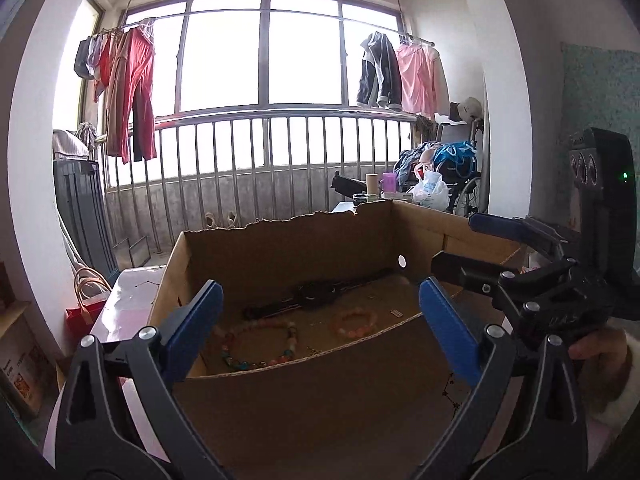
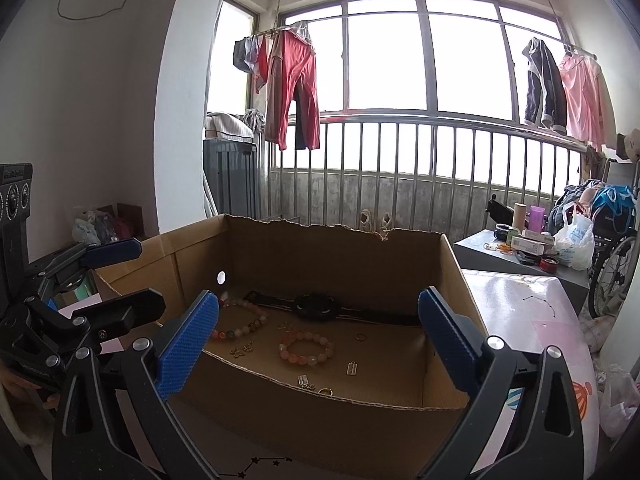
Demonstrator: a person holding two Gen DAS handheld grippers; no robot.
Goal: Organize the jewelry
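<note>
Torn cardboard box point(image 2: 448, 276) on glossy pink table point(image 2: 532, 312), barred balcony window point(image 2: 400, 152) behind

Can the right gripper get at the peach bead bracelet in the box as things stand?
Probably yes. The right gripper is open and empty, aimed over the low front wall of the cardboard box. The peach bead bracelet lies flat on the box floor, apart from the black watch; only small charms lie nearby.
</note>
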